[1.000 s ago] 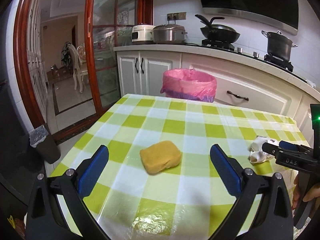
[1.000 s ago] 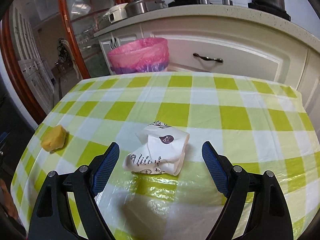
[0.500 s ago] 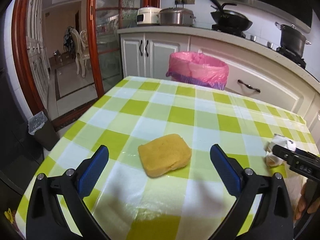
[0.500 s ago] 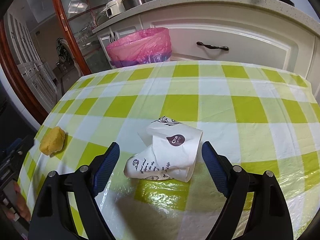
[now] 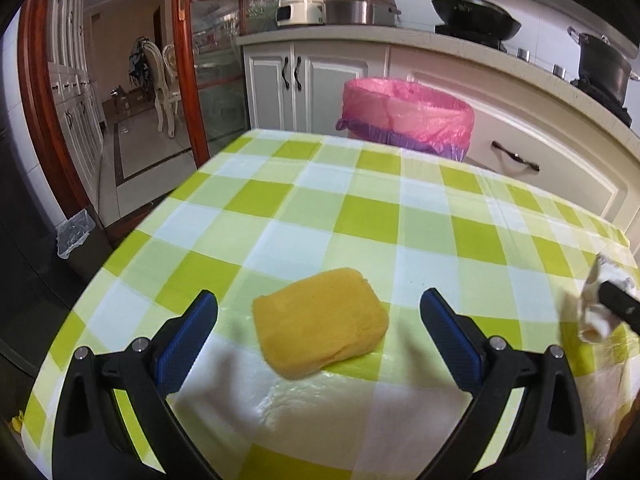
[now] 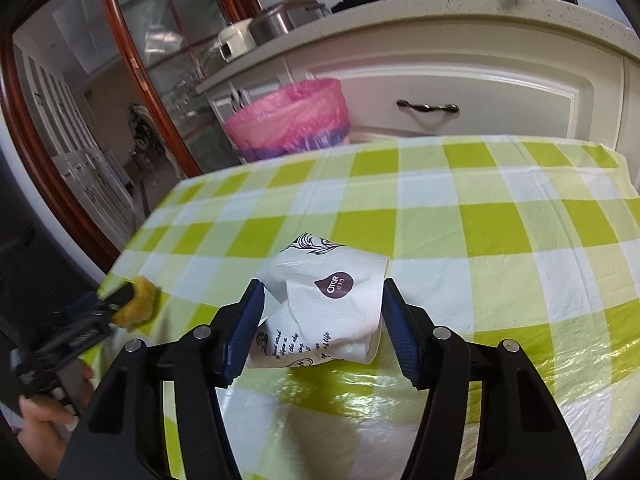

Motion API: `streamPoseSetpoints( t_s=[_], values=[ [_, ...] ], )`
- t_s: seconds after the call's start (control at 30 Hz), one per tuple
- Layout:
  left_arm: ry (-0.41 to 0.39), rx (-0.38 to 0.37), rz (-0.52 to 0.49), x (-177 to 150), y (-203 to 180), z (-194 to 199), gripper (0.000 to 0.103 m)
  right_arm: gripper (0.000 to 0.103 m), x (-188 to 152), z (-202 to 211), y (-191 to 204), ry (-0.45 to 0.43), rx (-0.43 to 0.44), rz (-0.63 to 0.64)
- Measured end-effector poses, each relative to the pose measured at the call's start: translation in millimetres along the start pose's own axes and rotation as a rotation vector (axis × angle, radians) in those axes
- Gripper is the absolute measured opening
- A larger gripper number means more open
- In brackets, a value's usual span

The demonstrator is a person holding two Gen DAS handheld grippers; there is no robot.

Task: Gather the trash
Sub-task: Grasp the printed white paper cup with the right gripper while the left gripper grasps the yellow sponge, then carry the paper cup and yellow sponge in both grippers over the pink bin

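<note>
We see the surface w/ green-white check cloth filling mid frame, pink-lined trash bin behind its far edge, upper centre. Our left tool is spread wide, yellow sponge lying between its pads, untouched. Our right tool is clamped on the crumpled paper cup, bottom centre of the right view.
</note>
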State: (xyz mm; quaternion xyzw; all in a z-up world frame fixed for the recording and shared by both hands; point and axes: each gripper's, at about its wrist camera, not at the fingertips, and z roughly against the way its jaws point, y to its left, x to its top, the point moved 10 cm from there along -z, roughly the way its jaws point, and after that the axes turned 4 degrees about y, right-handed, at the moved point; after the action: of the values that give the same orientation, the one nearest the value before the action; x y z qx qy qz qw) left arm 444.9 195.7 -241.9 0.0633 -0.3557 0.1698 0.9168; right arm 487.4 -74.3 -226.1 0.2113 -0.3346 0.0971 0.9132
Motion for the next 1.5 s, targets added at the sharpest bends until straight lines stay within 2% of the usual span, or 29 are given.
streamPoseSetpoints(
  t_s=[0.1, 0.13, 0.23, 0.43, 0.63, 1.0, 1.23, 1.5],
  values=[
    [0.023, 0.008, -0.012, -3.0, -5.5, -6.8, 0.097, 0.057, 3.7, 9.3, 9.0, -0.022, 0.015, 0.034],
    [0.032, 0.007, -0.018, -4.1, -7.3, -8.9, 0.092, 0.057, 4.5, 11.7, 11.5, -0.027, 0.019, 0.045],
    [0.05, -0.002, -0.028, -6.6, -9.7, -12.9, 0.068, 0.058, 6.4, 19.6, 18.8, -0.045, 0.028, 0.078],
    [0.043, -0.031, -0.032, -11.9, -10.1, -6.4, 0.061, 0.058, -0.3, 26.4, 24.3, -0.046, 0.039, 0.09],
    [-0.025, -0.057, -0.06, -13.6, -23.7, 26.0, 0.06, 0.058, -9.2, 34.7, 31.0, -0.048, 0.04, 0.11],
    [-0.23, -0.116, -0.096, -14.6, -51.1, 115.3, 0.06, 0.058, -8.3, 80.3, 48.9, -0.131, 0.024, 0.161],
    [-0.292, -0.182, -0.07, -9.4, -53.4, 155.5, 0.06, 0.057, -6.7, 102.8, 56.7, -0.169, 0.007, 0.186],
    [-0.366, -0.207, -0.043, 4.7, -45.1, 194.4, 0.06, 0.057, 5.1, 125.5, 65.8, -0.221, 0.008, 0.19]
  ],
)
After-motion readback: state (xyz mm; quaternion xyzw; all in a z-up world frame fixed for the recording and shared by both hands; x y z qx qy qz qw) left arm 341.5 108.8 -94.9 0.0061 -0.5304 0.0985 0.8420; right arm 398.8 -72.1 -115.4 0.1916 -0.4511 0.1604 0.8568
